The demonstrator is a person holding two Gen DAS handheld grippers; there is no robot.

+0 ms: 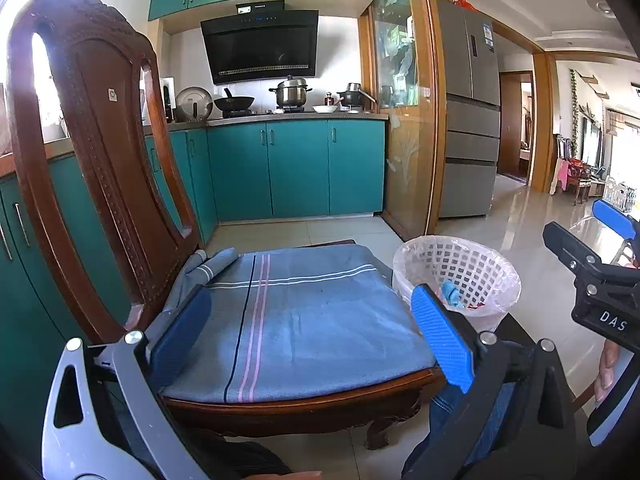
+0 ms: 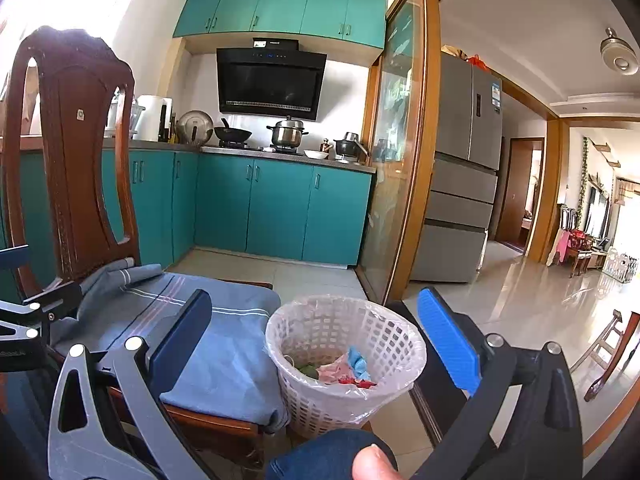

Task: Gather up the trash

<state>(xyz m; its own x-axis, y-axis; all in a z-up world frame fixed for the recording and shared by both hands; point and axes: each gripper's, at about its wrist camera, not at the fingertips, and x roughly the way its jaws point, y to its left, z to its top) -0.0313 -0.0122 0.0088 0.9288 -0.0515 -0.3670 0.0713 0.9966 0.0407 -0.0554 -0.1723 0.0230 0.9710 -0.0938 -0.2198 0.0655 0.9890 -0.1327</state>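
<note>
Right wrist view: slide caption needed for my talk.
Open right gripper above a lined white basket of scraps, beside a cloth-covered wooden chair.

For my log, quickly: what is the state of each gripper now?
Left gripper: open, holding nothing.
Right gripper: open, holding nothing.

Chair (image 1: 100,152): dark red-brown wood. Cushion cover (image 1: 304,312): grey-blue, white, pink and navy stripes. Basket (image 2: 344,360): white lattice. Cabinets (image 1: 296,168): teal.

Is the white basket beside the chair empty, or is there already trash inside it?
Not empty. The basket stands upright and holds crumpled scraps, pink, blue, red and green, lying at the bottom, well below the rim.
</note>
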